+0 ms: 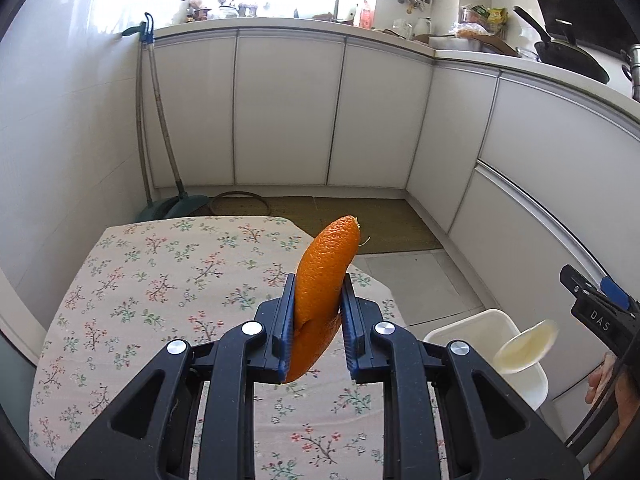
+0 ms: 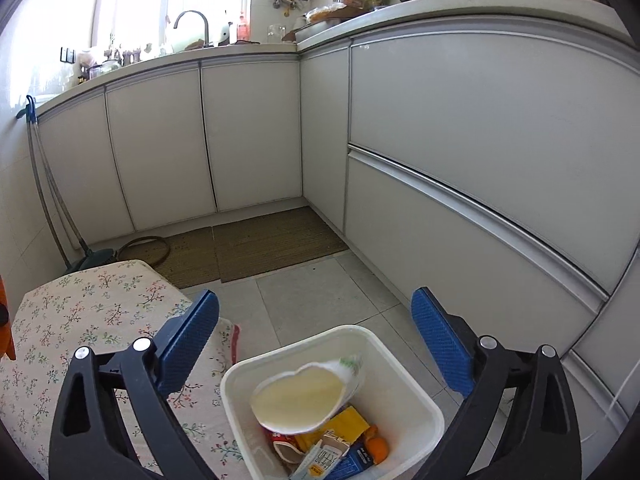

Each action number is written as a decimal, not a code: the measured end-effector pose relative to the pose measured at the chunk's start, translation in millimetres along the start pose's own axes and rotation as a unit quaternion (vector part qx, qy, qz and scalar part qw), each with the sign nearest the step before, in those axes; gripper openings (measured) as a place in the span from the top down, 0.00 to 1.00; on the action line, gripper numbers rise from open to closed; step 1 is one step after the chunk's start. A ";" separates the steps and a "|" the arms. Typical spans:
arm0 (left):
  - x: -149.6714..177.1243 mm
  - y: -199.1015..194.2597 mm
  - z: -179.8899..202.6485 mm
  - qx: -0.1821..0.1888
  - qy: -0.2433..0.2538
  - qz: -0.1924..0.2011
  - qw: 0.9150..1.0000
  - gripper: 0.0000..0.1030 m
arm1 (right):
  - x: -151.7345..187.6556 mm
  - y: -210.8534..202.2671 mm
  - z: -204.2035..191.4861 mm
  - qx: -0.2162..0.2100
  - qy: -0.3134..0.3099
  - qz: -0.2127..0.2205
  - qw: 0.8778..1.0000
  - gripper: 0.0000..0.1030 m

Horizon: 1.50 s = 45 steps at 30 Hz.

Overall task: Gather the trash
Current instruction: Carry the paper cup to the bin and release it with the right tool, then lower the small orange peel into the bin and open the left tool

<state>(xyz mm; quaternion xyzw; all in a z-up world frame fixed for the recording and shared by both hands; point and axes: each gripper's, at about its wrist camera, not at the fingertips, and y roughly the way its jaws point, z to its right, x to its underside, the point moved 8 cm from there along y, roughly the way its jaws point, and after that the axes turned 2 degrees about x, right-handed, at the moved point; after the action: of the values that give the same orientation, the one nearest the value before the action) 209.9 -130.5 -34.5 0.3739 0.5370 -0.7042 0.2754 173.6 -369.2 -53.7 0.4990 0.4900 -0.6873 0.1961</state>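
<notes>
Over table [image 1: 120, 280], orange peel [image 1: 324, 264] upright

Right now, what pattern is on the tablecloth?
Small flowers on cream tablecloth, clearest in the left wrist view.

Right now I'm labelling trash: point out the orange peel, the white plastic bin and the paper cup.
Curved orange peel [image 1: 320, 280], left wrist view, outer skin.
White plastic bin [image 2: 404, 364], right wrist view, far wall.
White paper cup [image 2: 298, 400], right wrist view, inside.

White cabinets [image 2: 248, 132], woven mat [image 2: 276, 240] — faucet [image 2: 194, 20], black pan [image 1: 568, 54]
</notes>
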 end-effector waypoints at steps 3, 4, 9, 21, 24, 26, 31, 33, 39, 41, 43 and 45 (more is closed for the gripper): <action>1.2 5.8 21.6 0.019 0.003 -0.005 1.000 0.81 | -0.2 0.4 19.2 0.005 0.010 0.001 1.000 0.07; 1.3 7.7 31.0 0.027 0.006 -0.007 1.000 0.81 | -0.9 0.1 26.4 0.009 0.013 0.002 1.000 0.07; 5.5 15.2 69.0 0.051 0.029 -0.010 0.998 0.81 | -4.2 -1.2 61.7 0.028 0.038 0.006 0.999 0.07; 19.9 50.8 175.9 0.129 0.051 -0.061 0.988 0.80 | 4.1 0.0 134.6 0.075 0.085 -0.011 0.994 0.07; 24.4 58.5 192.0 0.142 0.057 -0.076 0.985 0.78 | 9.1 1.0 150.3 0.083 0.094 -0.019 0.992 0.07; 28.6 65.5 202.6 0.150 0.060 -0.088 0.983 0.78 | 9.9 2.9 157.6 0.089 0.097 -0.023 0.991 0.07; 35.4 81.9 215.3 0.159 0.058 -0.115 0.979 0.68 | 16.3 6.0 172.2 0.100 0.103 -0.037 0.989 0.07; 35.8 85.1 214.8 0.157 0.056 -0.118 0.979 0.56 | 17.8 7.2 174.3 0.099 0.106 -0.041 0.989 0.07; 33.5 80.6 207.5 0.135 0.063 -0.106 0.983 0.35 | 14.6 4.6 161.8 0.092 0.090 -0.038 0.991 0.07; 30.8 75.6 201.8 0.121 0.067 -0.094 0.986 0.27 | 12.3 1.3 154.2 0.092 0.081 -0.031 0.992 0.07; 27.2 69.8 194.4 0.106 0.071 -0.076 0.989 0.19 | 10.1 -0.8 145.7 0.089 0.072 -0.025 0.993 0.07; 22.9 63.2 184.1 0.080 0.075 -0.056 0.992 0.11 | 9.8 -2.4 132.2 0.081 0.059 -0.023 0.995 0.06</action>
<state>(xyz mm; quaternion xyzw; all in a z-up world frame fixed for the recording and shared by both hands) 204.3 -324.5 -61.7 0.4162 0.5184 -0.7288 0.1637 102.3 -480.9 -58.2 0.5415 0.4546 -0.6986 0.1097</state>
